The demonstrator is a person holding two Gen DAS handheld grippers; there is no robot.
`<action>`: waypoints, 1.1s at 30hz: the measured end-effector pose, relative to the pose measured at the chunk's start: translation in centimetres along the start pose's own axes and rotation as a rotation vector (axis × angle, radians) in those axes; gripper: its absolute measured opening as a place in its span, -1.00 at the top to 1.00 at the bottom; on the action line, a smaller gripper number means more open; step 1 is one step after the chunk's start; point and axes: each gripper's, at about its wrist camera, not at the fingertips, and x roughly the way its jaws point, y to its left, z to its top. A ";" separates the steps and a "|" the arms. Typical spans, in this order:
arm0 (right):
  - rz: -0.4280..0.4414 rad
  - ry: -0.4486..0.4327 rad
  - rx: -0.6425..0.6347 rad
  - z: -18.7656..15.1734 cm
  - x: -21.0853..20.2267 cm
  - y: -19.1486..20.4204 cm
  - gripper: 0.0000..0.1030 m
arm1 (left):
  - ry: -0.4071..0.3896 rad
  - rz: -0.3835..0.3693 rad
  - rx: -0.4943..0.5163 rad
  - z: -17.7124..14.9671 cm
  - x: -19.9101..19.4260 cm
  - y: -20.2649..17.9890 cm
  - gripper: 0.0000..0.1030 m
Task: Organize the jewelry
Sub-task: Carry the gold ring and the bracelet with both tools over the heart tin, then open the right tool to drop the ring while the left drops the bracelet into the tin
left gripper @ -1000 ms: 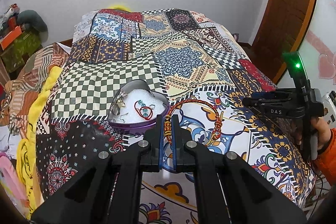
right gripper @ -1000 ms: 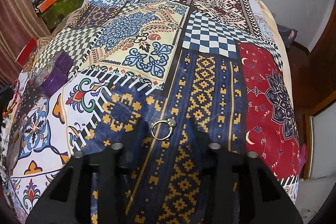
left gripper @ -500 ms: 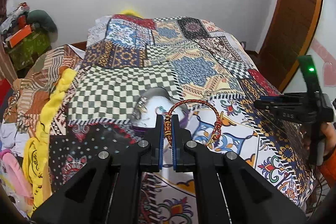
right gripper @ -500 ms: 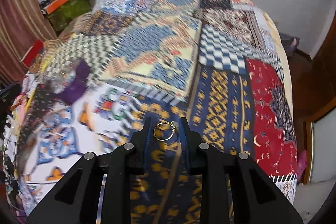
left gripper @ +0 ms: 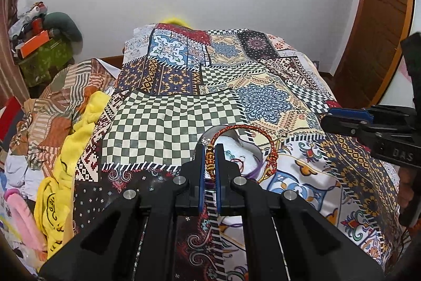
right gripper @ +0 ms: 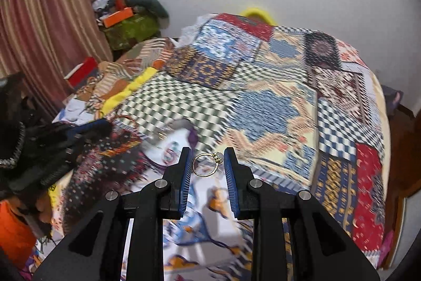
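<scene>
My left gripper (left gripper: 209,149) is shut on a red and gold beaded bracelet (left gripper: 247,129) and holds it up over the heart-shaped purple jewelry box (left gripper: 234,149), which it partly hides. My right gripper (right gripper: 206,158) is shut on a thin gold ring (right gripper: 206,164) with a small stone, held in the air above the bed. The box shows blurred in the right wrist view (right gripper: 176,138), ahead and to the left of the ring. The right gripper also shows at the right edge of the left wrist view (left gripper: 368,123).
A patchwork bedspread (left gripper: 236,86) covers the bed. Yellow cloth (left gripper: 79,138) and striped bedding lie heaped on its left side. A green box with clutter (right gripper: 129,28) stands by the curtain. A wooden door (left gripper: 381,25) is on the right.
My right gripper closed on the ring, lifted it off the bedspread and swung left toward the box. My left gripper rose with the bracelet and now covers most of the box.
</scene>
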 end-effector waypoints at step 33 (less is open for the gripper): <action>0.119 0.206 -0.001 1.8 10.2 2.6 0.55 | 0.147 -0.040 0.013 -0.4 9.0 2.4 0.91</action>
